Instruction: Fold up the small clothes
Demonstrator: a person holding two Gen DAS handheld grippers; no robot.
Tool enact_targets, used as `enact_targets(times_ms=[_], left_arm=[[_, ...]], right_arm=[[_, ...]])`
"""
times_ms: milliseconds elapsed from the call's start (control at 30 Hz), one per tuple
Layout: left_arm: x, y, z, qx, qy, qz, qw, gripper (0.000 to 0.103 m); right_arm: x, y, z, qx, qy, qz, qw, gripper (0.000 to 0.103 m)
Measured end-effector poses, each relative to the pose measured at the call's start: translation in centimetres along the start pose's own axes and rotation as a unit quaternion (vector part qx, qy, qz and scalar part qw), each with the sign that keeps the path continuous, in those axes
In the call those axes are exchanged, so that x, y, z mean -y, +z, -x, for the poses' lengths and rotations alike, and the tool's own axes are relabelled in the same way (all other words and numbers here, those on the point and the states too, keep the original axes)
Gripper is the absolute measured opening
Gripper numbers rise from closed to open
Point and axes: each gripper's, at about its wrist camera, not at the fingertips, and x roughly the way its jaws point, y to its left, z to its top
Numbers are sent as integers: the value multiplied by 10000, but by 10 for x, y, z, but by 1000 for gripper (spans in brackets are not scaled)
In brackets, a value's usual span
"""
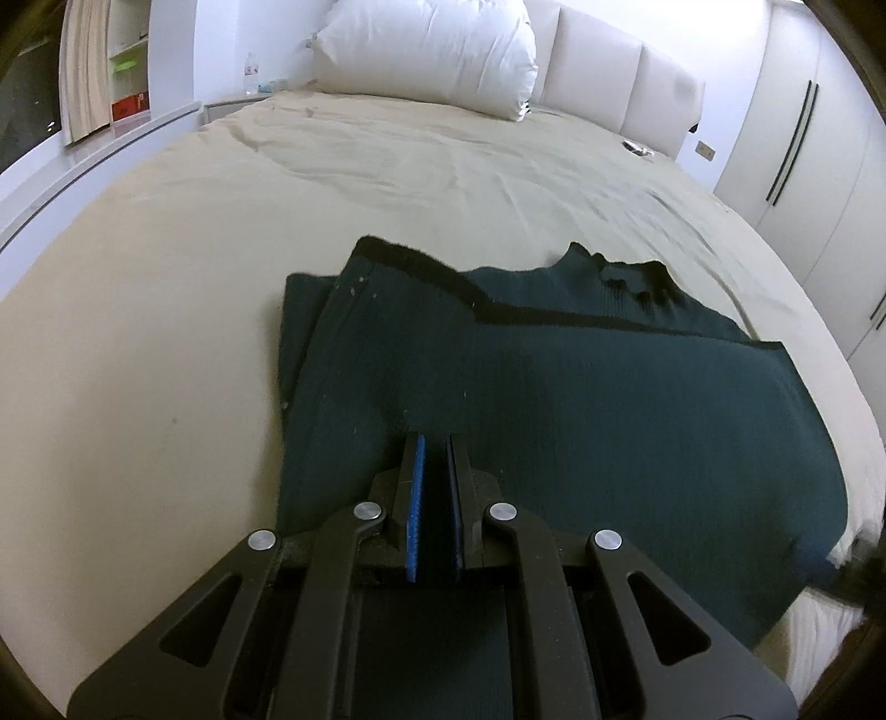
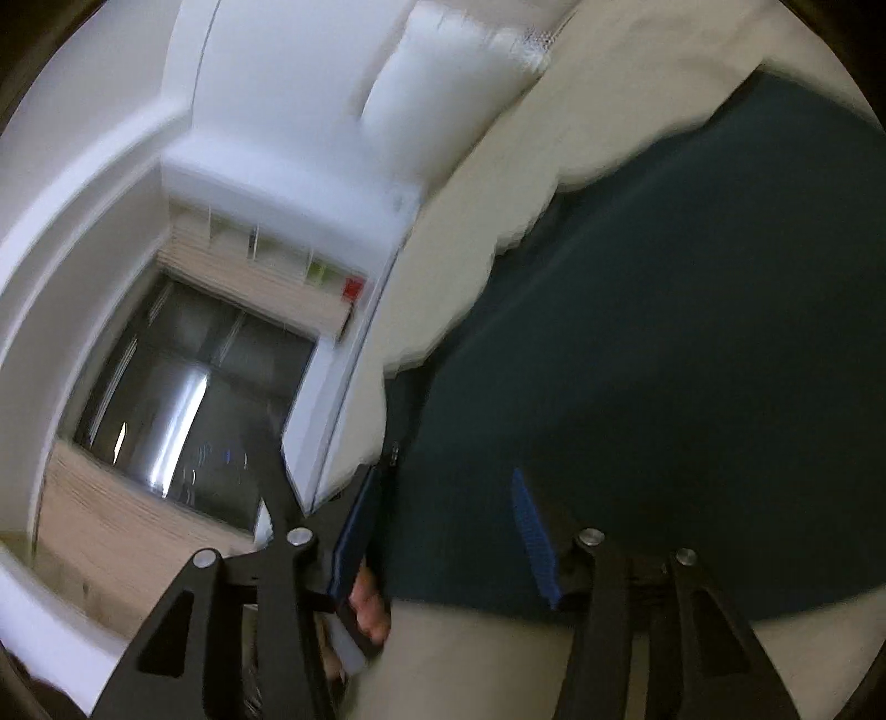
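Note:
A dark teal knit garment [image 1: 554, 387] with black trim lies partly folded on the beige bed sheet [image 1: 166, 332]. My left gripper [image 1: 437, 443] sits over its near edge with the blue pads close together; a narrow gap shows and dark cloth seems to lie between them. In the blurred, tilted right wrist view the same garment [image 2: 664, 332] fills the right side. My right gripper [image 2: 448, 482] is open wide, its blue pads [image 2: 534, 537] spread over the garment's near edge.
A large white pillow [image 1: 426, 50] leans on the padded headboard [image 1: 620, 83]. White wardrobe doors [image 1: 803, 138] stand to the right. A bottle [image 1: 252, 72] stands on the bedside ledge at the left. A dark window [image 2: 188, 387] shows in the right wrist view.

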Motion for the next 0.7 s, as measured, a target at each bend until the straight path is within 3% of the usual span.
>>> enact_targets(times_ms=[67,167,333,467,567,700], left_arm=[[3,-4,2,-2,63,-93,9999,8],[2,-9,7,-19,80,-145,9999,8],[0,-12,16,-37,148,-225,9996,8],[3,-19,27,-10,322,-407,9987,8],[6,-25,37,35,452,-522,9976,8],[8,-29,45,28,509,-504,9974,8]], right_arm=[[5,-4,-14,-266,-191,-43,9995,53],[26,1,4,-8,-292,-277,9992,43],[64,20,66,940,-648,-820,9901,41],[89,24,132,1765,-1145,-1161,9707,42],[81,17,160,2165,-1311,-1167,9604,51],[53,4,146,2024,-1268,-844,9674,52]])
